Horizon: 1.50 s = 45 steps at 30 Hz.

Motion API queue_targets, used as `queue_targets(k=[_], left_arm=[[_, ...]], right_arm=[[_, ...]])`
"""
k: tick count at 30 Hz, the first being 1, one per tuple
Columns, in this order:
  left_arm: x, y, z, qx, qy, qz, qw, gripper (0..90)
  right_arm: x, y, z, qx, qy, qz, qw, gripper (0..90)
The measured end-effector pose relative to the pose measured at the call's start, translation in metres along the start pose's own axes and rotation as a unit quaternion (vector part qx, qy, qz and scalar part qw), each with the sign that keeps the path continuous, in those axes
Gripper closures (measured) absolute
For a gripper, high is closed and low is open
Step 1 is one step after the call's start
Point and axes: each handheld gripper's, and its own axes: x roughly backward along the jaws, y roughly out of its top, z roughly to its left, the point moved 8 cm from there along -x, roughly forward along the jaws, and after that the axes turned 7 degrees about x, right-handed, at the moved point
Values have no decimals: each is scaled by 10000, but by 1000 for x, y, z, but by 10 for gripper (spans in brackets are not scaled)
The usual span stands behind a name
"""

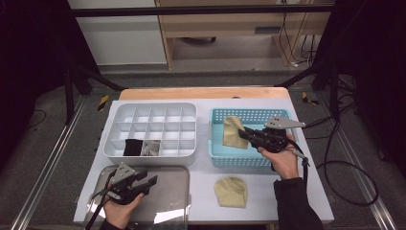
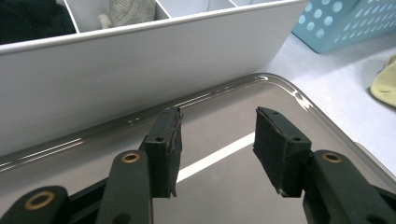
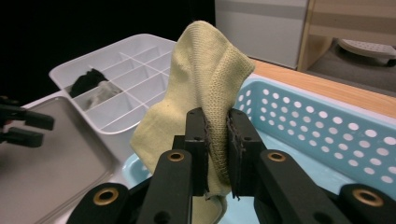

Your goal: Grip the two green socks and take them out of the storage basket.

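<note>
My right gripper (image 1: 243, 131) (image 3: 217, 128) is shut on a pale yellow sock (image 1: 232, 132) (image 3: 201, 79) and holds it hanging above the light blue basket (image 1: 218, 154) (image 3: 327, 126). A second yellow sock (image 1: 231, 191) (image 2: 385, 81) lies on the white table in front of the basket. My left gripper (image 1: 147, 179) (image 2: 217, 140) stands open with nothing between its jaws, low over the metal tray (image 1: 167, 201) (image 2: 224, 116). The white divided box (image 1: 150, 129) (image 2: 140, 60) holds a black sock (image 1: 131, 146) and a grey sock (image 1: 151, 147) (image 2: 126, 11) in front cells.
The white box sits behind the tray at the left, the basket at the right. A wooden strip (image 1: 203, 93) runs along the table's far edge. Cables (image 1: 344, 167) trail off the right side.
</note>
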Motion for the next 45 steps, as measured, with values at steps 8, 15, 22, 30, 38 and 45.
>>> queue_targets(k=[8,15,22,30,38,45], left_arm=[[1,1,-4,-64,-37,2,10000,504],[2,2,-10,-119,-88,-3,9999,503],[1,2,-14,-153,-132,27,9998,504],[0,1,-19,-187,-172,54,9997,504],[0,1,-23,-230,-212,65,9995,504],[-3,0,-27,-279,-267,114,9992,505]], right_arm=[[20,-8,24,131,214,-184,9995,802],[34,-27,44,142,426,-308,9985,801],[44,-58,48,24,539,-187,9984,800],[59,-93,42,-209,393,-61,9990,799],[78,-122,31,-265,-4,275,9993,796],[86,-138,21,-280,-328,600,9973,792]])
